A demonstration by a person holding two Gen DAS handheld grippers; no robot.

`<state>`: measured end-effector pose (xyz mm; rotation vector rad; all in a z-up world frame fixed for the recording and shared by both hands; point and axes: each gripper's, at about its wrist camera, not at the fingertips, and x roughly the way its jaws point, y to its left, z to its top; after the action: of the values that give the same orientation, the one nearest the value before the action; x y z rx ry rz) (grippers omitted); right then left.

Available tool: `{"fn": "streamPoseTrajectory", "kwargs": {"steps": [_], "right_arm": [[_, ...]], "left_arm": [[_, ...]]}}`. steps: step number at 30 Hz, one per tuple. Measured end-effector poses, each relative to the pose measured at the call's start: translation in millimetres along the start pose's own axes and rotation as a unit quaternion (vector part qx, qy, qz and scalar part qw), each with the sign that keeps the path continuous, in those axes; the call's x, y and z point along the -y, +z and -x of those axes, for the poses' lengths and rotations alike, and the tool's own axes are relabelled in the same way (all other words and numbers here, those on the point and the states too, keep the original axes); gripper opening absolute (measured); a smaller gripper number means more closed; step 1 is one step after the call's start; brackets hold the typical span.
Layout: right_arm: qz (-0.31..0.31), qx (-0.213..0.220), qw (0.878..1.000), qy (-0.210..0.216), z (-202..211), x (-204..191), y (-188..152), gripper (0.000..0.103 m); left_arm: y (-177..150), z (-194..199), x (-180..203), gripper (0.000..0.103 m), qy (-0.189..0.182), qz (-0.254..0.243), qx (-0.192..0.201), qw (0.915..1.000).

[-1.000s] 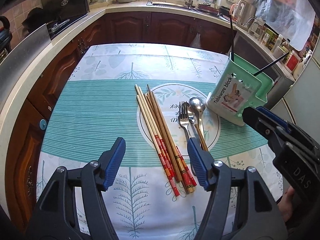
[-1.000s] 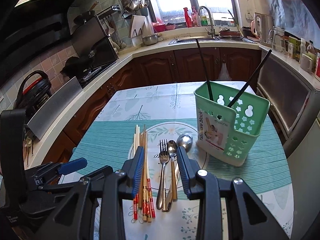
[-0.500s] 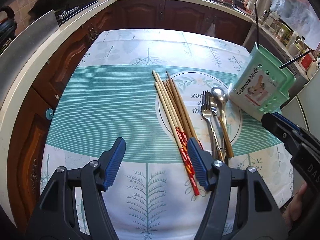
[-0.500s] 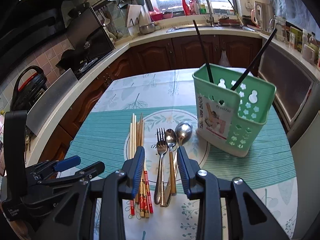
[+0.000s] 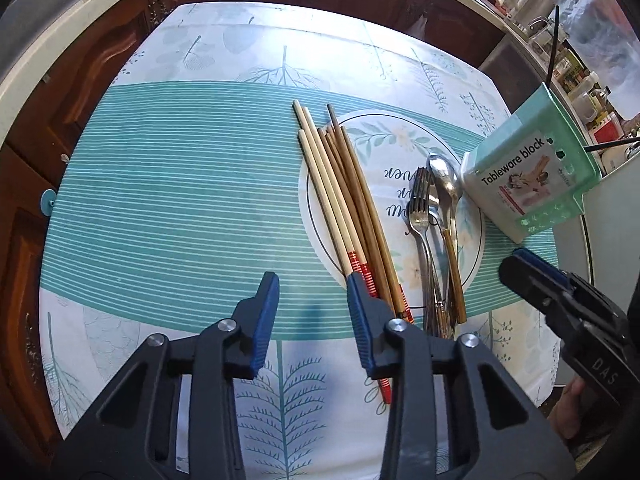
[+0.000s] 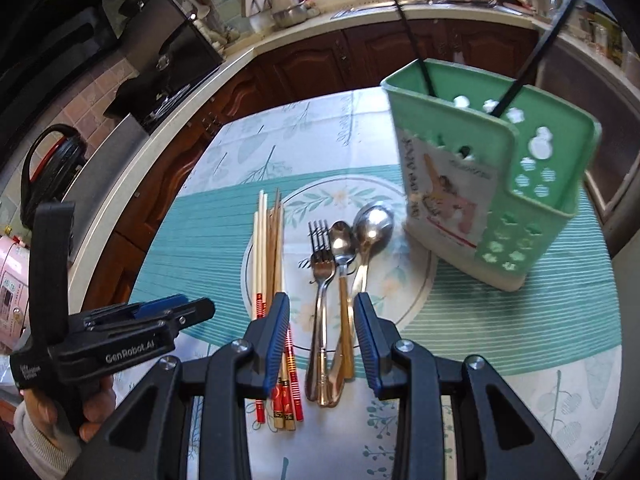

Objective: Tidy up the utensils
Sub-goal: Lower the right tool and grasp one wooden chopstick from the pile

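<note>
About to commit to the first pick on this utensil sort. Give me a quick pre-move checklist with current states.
1. Right tongs lined up over the fork and spoon handles: ok.
2. Right tongs holding nothing: ok.
3. Left tongs closing, only tablecloth between the pads, chopsticks outside its right pad: not ok.
4. Green holder upright and top open: ok.
5. Room left in the holder beside the two black sticks: cannot tell.

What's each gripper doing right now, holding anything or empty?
Left gripper: jaws closing, nothing between them, only tablecloth beyond.
Right gripper: open, empty, above the fork and spoon handles.
</note>
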<state>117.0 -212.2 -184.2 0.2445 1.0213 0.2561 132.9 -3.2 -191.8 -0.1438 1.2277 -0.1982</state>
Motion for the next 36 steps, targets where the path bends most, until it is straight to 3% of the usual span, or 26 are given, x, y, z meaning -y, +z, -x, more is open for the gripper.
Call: {"fn": "streamPoseTrajectory", "kwargs": {"steps": [7,12,18,27,36], "right_arm": [[0.010,-0.056,0.998,0.018,-39,-11,21,0.033],[0.025,-0.099,0.995,0.024,-65,-23,30,0.021],[0.014,-0.149,0.989,0.022,-92,-24,39,0.021],[0.013,-0.190,0.982,0.010,-113,-32,44,0.021],[0.026,-0.213,0.977,-0.011,-124,-37,43,0.011]], "left_arm": [[8,-6,-2,0.023,0.016,-0.019,-0.010,0.9996],[6,-7,-11,0.023,0.008,-0.009,-0.014,0.9998],[2,-6,-23,0.023,-0.003,0.002,-0.014,0.9999],[0,-6,-38,0.023,-0.014,0.021,-0.013,0.9996],[3,-6,-36,0.023,-0.017,0.015,-0.014,0.9996]]}}
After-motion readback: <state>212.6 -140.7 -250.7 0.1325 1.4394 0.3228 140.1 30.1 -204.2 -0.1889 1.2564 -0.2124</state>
